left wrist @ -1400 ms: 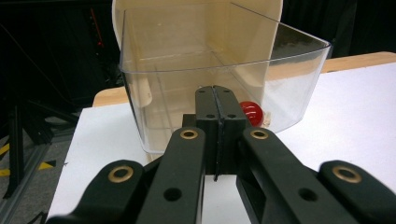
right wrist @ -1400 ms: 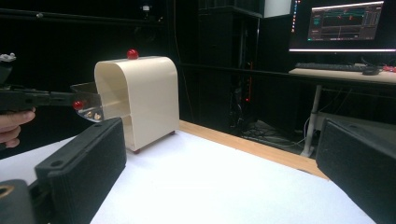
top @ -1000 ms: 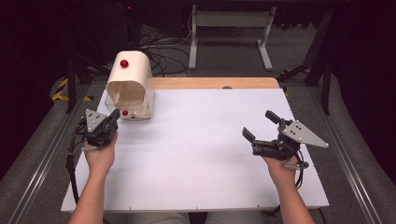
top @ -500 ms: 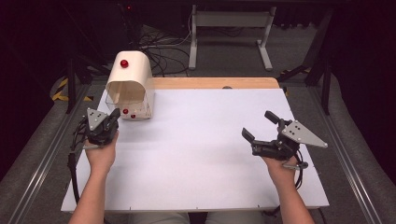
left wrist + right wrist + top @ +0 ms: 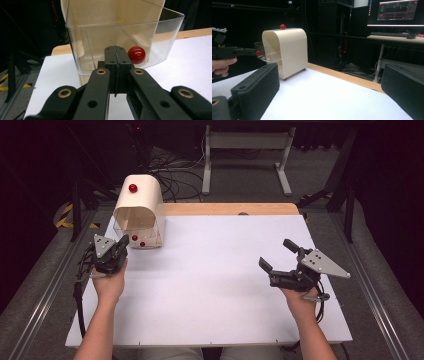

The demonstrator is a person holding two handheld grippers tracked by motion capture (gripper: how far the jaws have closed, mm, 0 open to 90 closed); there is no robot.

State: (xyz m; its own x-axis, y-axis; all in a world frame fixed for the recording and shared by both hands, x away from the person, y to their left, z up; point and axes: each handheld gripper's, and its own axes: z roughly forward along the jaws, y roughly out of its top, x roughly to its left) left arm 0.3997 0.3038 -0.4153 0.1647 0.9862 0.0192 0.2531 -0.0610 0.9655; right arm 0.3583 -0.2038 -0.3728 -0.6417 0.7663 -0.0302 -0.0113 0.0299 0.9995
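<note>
While both hands rest over the white desk (image 5: 210, 285), the parts stand as follows.

Left claw (image 5: 116, 53): jaws pressed together, nothing between them; tips just in front of the clear tray's curved wall. In the high view this claw (image 5: 121, 245) sits at the desk's left edge, near the front of the cream housing.

Right claw (image 5: 278, 254): jaws spread wide, holding nothing; well apart from the housing, over the desk's right side. In the right gripper view both black pads (image 5: 257, 85) stand far apart with bare desk between them.

Clear tray (image 5: 160, 37): projects from the open front of the housing, raised above the desk.

Red ball (image 5: 136, 54): appears to lie inside the tray, near its front wall, just right of the left claw's tips; contact between tips and tray wall cannot be told.

Cream housing (image 5: 141, 202): arched, upright at the desk's far left corner; a red knob (image 5: 132, 187) sits on its top.

Left hand (image 5: 109, 280): grips the left claw's body.

Monitor (image 5: 398, 11): lit, on a separate table in the dark background.
</note>
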